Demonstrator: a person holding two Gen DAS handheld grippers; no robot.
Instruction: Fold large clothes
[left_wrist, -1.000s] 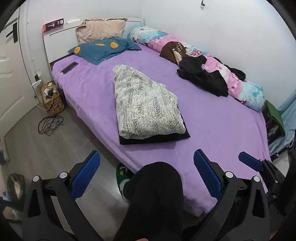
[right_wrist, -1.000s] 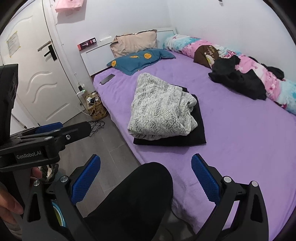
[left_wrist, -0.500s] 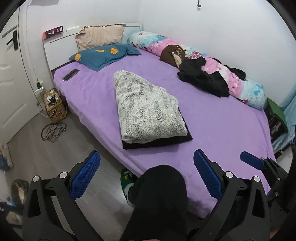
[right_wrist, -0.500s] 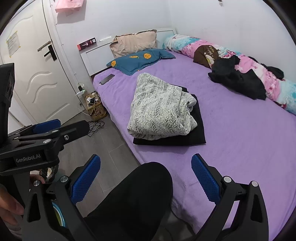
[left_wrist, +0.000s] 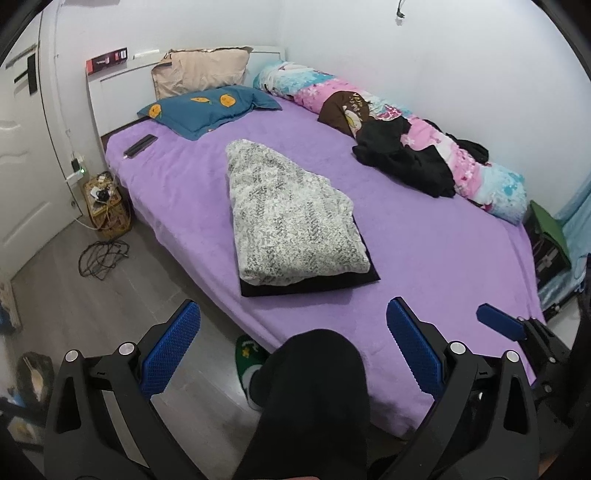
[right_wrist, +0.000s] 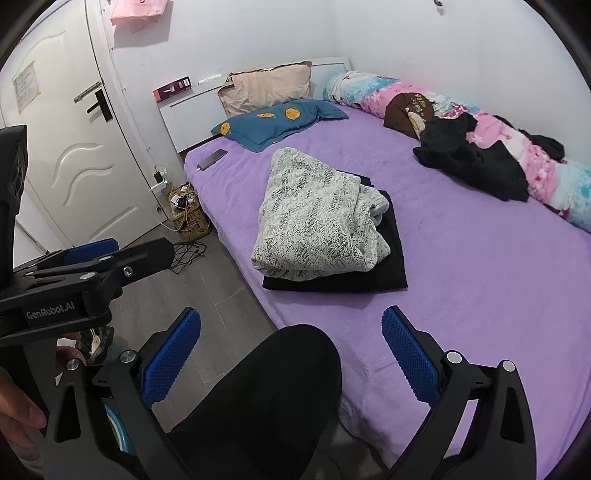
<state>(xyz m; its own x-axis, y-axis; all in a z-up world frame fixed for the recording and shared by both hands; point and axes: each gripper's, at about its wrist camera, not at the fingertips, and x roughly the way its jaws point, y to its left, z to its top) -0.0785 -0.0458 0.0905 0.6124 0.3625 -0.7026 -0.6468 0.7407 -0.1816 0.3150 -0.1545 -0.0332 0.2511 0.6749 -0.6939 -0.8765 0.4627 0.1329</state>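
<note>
Since a second ago we are drifting slightly back, both grippers (left_wrist: 291, 347) (right_wrist: 290, 350) hanging empty, jaws spread, while two folded garments (left_wrist: 295, 221) are sitting stacked mid-bed (left_wrist: 443, 258) and black clothes (left_wrist: 402, 162) are lying unfolded by the wall.

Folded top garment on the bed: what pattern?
White-and-grey speckled knit; clearest in the left wrist view.

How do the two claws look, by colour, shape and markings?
Both claws, left and right, have black angular frames with silver screws and two fingers covered in blue, finely dotted pads. The left claw's side carries white lettering "GenRobot.AI". No cables show.
</note>
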